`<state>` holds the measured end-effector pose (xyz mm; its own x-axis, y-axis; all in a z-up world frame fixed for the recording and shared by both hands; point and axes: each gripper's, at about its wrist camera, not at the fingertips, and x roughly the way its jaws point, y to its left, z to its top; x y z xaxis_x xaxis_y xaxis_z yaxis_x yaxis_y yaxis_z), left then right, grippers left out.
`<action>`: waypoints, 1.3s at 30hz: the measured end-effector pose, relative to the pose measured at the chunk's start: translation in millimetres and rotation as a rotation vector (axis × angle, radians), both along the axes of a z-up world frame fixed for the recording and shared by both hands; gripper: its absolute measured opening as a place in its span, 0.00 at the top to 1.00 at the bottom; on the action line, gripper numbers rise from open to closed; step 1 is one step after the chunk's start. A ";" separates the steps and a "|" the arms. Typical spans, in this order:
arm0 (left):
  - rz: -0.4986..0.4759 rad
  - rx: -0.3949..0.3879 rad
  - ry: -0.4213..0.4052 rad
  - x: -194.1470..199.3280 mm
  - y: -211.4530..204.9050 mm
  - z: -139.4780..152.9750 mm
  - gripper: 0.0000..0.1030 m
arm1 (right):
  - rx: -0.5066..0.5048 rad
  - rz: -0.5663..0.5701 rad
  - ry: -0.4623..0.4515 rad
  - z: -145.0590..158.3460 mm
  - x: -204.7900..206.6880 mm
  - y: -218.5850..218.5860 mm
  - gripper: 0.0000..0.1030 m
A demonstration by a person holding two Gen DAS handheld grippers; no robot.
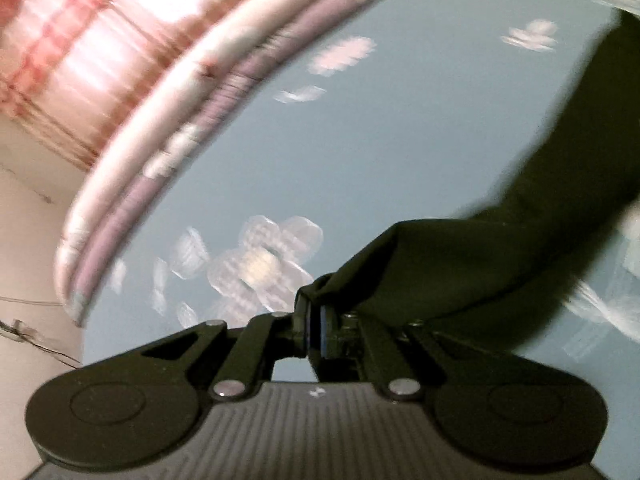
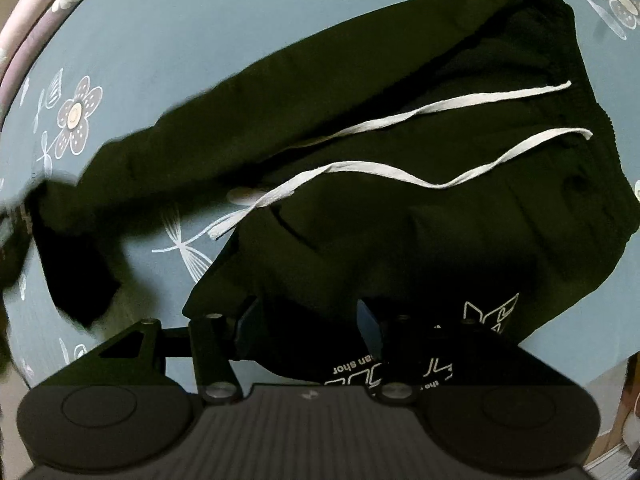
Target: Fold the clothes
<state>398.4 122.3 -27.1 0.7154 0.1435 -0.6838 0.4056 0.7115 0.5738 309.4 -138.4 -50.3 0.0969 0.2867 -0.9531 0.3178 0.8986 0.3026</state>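
Observation:
Dark green jogging trousers [image 2: 400,220] with two white drawstrings [image 2: 400,120] lie spread on a light blue flowered bedsheet [image 2: 180,40]. One trouser leg [image 1: 500,220] stretches off the sheet to my left gripper [image 1: 316,320], which is shut on its bunched end. The left wrist view is motion-blurred. My right gripper [image 2: 308,324] is open low over the other leg, near the white printed logo [image 2: 488,312]. Dark cloth lies between its blue-padded fingers [image 2: 368,324]. In the right wrist view the lifted leg end [image 2: 60,208] hangs blurred at the far left.
The bed's edge with purple and white piping [image 1: 132,184] curves along the left. Beyond it are a pale floor [image 1: 24,240] and a pink checked fabric [image 1: 60,40]. Bare sheet lies beyond the trousers, and floor shows at the lower right [image 2: 616,400].

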 end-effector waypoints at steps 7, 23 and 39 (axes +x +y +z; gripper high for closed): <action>0.058 0.049 0.042 58.4 -13.7 -36.3 0.91 | -0.004 -0.020 0.026 -6.7 -6.5 -5.9 0.43; -0.007 0.031 0.173 -17.2 11.8 -37.1 0.39 | 0.018 0.071 -0.019 4.8 2.7 7.7 0.43; 0.088 -0.598 0.498 -165.4 12.4 -39.4 0.40 | 0.024 0.425 -0.082 7.3 -5.5 80.0 0.43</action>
<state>233.1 134.6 -66.6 0.3076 -0.3079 -0.9003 0.4422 0.8841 -0.1512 303.9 -58.4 -43.0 0.0408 0.3395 -0.9397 -0.1046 0.9368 0.3339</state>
